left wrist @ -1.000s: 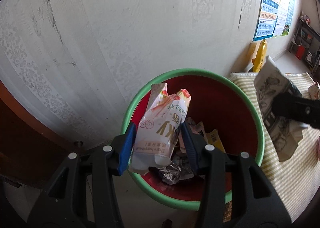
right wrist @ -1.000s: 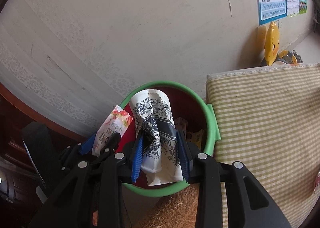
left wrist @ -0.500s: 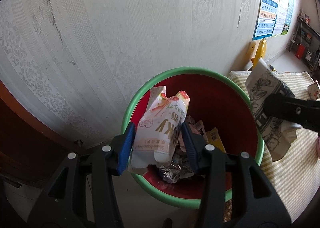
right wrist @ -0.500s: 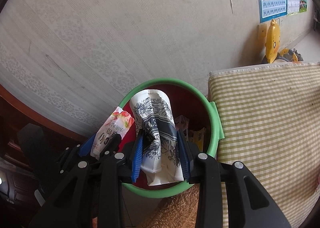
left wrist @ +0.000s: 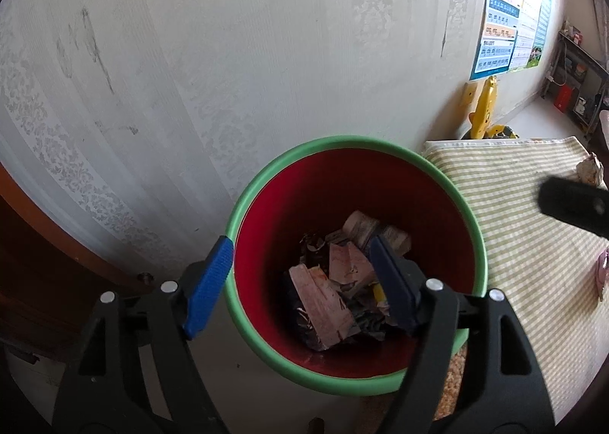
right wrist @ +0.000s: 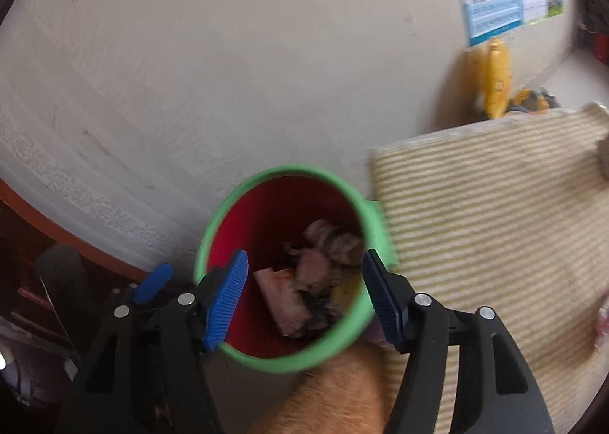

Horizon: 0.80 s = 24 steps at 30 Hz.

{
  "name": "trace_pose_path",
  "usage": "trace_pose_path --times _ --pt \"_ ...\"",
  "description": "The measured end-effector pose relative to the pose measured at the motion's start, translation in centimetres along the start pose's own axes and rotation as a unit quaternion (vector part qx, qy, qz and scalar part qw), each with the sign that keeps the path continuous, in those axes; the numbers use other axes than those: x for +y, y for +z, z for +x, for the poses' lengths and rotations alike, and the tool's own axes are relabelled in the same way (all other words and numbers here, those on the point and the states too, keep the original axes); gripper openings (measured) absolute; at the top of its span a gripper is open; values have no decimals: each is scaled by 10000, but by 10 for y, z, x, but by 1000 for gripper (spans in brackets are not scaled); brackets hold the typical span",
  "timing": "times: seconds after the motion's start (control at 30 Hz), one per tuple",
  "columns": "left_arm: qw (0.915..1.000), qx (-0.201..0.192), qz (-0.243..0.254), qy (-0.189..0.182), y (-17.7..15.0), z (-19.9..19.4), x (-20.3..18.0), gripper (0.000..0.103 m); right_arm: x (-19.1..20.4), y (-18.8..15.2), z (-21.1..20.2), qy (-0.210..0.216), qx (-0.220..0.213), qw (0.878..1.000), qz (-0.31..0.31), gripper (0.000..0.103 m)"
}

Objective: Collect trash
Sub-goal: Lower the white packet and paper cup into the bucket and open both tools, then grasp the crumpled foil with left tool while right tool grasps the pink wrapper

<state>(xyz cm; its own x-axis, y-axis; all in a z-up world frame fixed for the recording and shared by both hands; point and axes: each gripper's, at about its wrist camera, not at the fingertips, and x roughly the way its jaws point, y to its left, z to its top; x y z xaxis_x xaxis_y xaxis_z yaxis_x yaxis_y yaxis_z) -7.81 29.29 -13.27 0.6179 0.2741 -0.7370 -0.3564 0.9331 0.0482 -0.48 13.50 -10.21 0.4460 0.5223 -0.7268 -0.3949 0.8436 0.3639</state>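
The left gripper (left wrist: 300,282) and right gripper (right wrist: 302,295) had just been opened and were held spread, empty, over the bin (left wrist: 380,186); the wrappers (left wrist: 327,301) were seen lying inside it.

Both my wrist cams look steeply down past my tong tips, close above the green-rimmed bin (left wrist: 356,266) by the wall; both share the bin (right wrist: 293,268) and checked cloth (left wrist: 533,244).

Left gripper (left wrist: 300,282) and right gripper (right wrist: 304,299) angle downward, their 2 fingers each just spread apart (nothing between them).
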Motion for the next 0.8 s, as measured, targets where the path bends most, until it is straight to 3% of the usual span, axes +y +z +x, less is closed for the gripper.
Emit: trace_pose_path --times 0.13,0.23,0.33,0.43,0.53,0.67,0.77,0.8 --pt "10000 -32 18 -76 2 -2 -8 73 -59 -18 -29 -788 -228 9962 295 65" --pt "9999 -35 120 -115 1 -4 -18 73 -123 -36 -54 -1350 -326 9849 1036 68" --pt "9995 -73 247 -161 2 -10 -29 73 -189 -65 -87 -1600 -598 9595 2239 71" --pt "9991 -161 341 -207 4 -17 -40 73 -225 -85 -109 -2039 -850 9318 2879 79" --pt "9985 -163 462 -248 4 -22 -52 73 -262 -97 -113 -2178 -916 9084 3450 80" --pt "9971 -242 652 -313 5 -35 -68 73 -277 -87 -100 -2143 -814 9068 3537 80" --pt "9959 -277 769 -392 7 -45 -82 74 -277 -74 -84 -2259 -634 9193 3159 79" --pt "9955 -269 787 -455 8 -47 -86 74 -278 -71 -76 -2310 -488 9246 2990 72"
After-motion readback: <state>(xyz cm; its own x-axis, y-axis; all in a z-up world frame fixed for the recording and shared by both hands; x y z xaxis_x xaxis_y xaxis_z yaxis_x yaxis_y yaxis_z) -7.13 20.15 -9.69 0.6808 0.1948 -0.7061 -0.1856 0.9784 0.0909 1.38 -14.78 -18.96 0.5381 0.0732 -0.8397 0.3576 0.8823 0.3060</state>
